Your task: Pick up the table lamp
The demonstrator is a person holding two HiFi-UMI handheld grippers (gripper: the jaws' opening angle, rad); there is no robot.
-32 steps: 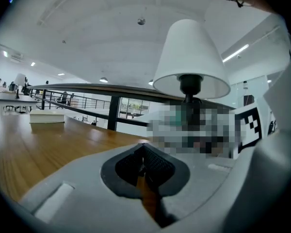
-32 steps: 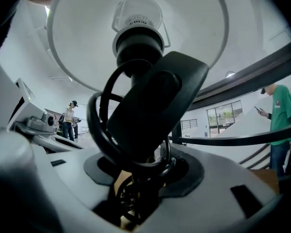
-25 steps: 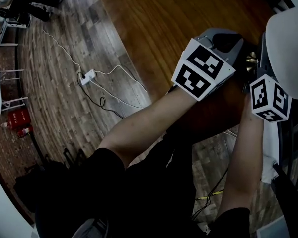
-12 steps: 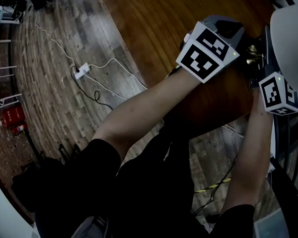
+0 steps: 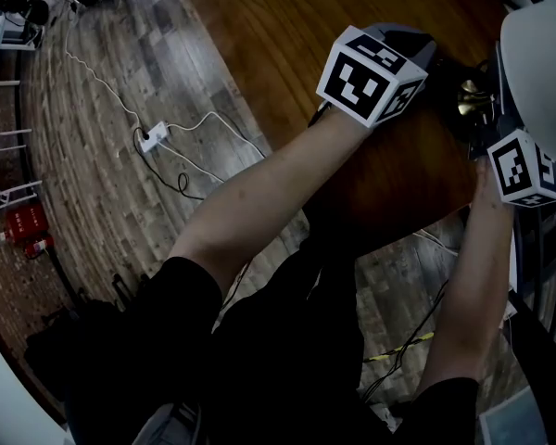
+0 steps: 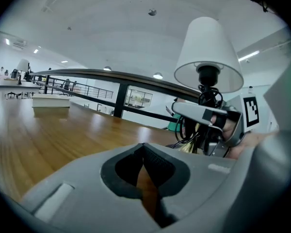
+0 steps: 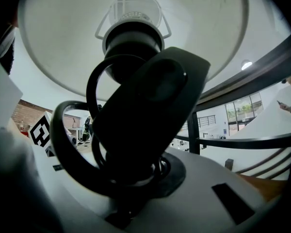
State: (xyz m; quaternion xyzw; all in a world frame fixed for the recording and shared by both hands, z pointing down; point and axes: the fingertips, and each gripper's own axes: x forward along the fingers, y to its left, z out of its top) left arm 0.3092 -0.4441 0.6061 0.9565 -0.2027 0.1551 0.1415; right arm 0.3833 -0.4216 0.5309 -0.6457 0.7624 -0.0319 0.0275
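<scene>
The table lamp (image 5: pixel 540 63) is at the upper right of the head view, at the tabletop (image 5: pixel 352 7) edge. The right tool (image 7: pixel 136 178) clamps its cord-wrapped stem, so the grasp looks made. The lift, seemingly, is not yet done. The left tool (image 6: pixel 148 176) is pinched together, empty.

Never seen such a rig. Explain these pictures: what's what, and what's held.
No robot here: a person holds a gripper in each hand. One picture comes from a head camera looking down at the arms and the wooden table; the other two come from cameras riding on the grippers. The left gripper is shut and empty, low over the table. The right gripper is clamped on the table lamp, at its cord-wrapped stem under the white shade. The checkered cubes are part of the grippers.
</scene>
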